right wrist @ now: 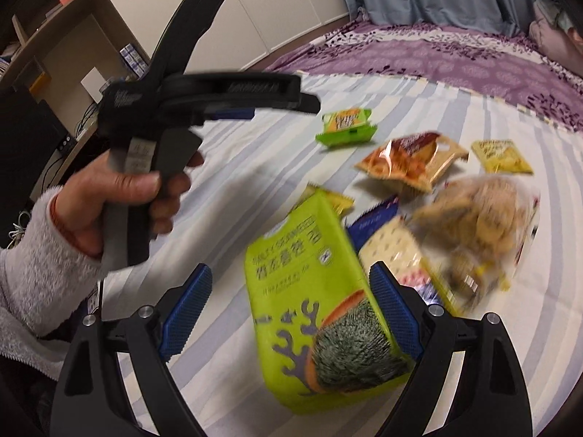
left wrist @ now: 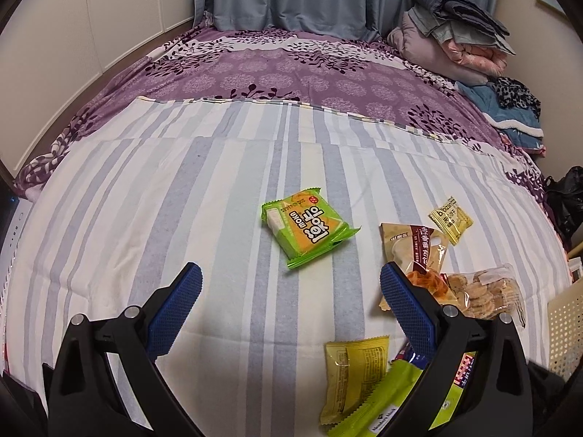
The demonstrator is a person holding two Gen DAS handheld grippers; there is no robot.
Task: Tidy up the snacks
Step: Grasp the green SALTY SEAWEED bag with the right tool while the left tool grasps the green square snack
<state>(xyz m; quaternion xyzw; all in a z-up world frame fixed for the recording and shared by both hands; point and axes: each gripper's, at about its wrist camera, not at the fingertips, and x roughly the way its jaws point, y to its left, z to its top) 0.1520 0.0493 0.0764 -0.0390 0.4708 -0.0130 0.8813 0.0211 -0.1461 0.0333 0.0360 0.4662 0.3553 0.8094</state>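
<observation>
Several snack packs lie on a striped sheet [left wrist: 182, 189]. A green wafer pack [left wrist: 308, 229] lies ahead of my open, empty left gripper [left wrist: 291, 284]; it also shows in the right wrist view [right wrist: 346, 125]. A brown chip bag [left wrist: 415, 251], a small yellow packet [left wrist: 451, 220] and a clear cookie bag [left wrist: 484, 291] lie to its right. My right gripper [right wrist: 291, 287] is open over a large lime-green seaweed pack [right wrist: 320, 298], which lies between its fingers. The left gripper, held in a hand, shows in the right wrist view [right wrist: 175, 109].
A purple floral bedspread [left wrist: 291, 73] covers the far bed. Folded bedding [left wrist: 455, 40] is piled at the back right. A perforated cream basket [left wrist: 568, 327] stands at the right edge. Shelves and a desk [right wrist: 54, 73] stand to the left.
</observation>
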